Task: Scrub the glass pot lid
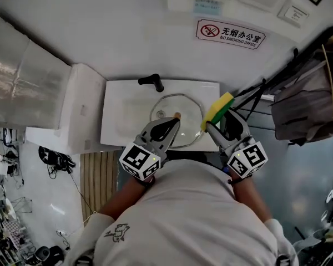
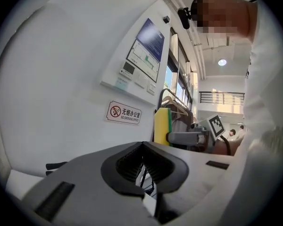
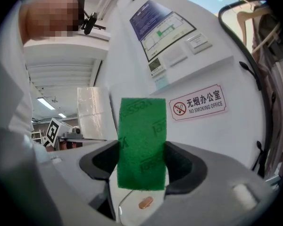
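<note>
Our left gripper (image 1: 171, 122) is shut and empty, its tip just short of the knob on the glass pot lid (image 1: 180, 105). We've got our right gripper (image 1: 217, 122) clamped on a green-yellow sponge (image 1: 218, 107) at the lid's right edge. The lid lies in the white sink (image 1: 122, 118), with the black tap (image 1: 151, 82) beyond.

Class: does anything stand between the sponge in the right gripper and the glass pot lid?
Nothing visible blocks it. The yellow-and-green sponge in the right gripper sits at the right edge of the round glass pot lid; only the shut left gripper overlaps the lid's near side.
</note>
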`<state>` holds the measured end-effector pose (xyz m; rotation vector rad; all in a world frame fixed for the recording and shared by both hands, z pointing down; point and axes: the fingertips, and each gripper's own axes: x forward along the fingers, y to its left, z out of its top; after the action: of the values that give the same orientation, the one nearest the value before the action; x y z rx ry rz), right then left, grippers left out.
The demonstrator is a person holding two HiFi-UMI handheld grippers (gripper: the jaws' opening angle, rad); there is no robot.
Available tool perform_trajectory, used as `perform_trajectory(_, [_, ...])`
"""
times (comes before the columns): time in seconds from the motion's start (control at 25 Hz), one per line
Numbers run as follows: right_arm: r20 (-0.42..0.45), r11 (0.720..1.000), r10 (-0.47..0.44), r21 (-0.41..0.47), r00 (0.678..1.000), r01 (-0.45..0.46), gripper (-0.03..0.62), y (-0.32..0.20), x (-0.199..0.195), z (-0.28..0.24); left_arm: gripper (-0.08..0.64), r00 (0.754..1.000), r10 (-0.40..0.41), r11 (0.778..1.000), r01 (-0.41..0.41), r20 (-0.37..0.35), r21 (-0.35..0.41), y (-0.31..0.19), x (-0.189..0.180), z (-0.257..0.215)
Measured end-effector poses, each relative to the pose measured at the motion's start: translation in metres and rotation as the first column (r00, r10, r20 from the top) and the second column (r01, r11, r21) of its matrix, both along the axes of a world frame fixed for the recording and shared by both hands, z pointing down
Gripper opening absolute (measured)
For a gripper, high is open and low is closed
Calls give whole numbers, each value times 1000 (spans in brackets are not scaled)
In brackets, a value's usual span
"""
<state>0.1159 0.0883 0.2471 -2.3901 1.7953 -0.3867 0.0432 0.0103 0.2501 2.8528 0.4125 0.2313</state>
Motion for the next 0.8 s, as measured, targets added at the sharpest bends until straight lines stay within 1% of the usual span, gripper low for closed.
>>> perform_trajectory(0.16, [-16,996,91,-5,996,-91,296,-18,-7,0,-2,999,50,999,-50,-2,1,-37,-19,1])
perform_trajectory(0.28, [-30,991,131,-23,991,-132,296,-32,-16,3,-2,997,76,997,-76,0,-6,-62,-31,7])
perform_trajectory(0.36, [-38,989,141,-48,989,-142,296,-38,-21,11,-2,996,86,996,-85,14,-29,-75,-38,17])
perform_trajectory(0.52, [-25,982,152,-109,988,-154,296,-43,-29,26,-2,991,117,990,-112,65,-82,-86,-50,40])
perform_trajectory(0.64, [-16,978,161,-133,987,-162,296,-50,-26,35,-2,986,146,985,-137,81,-108,-96,-50,48])
perform_trajectory(0.8, [-23,974,163,-158,986,-165,296,-56,-19,42,-2,976,180,973,-159,121,-167,-105,-53,68])
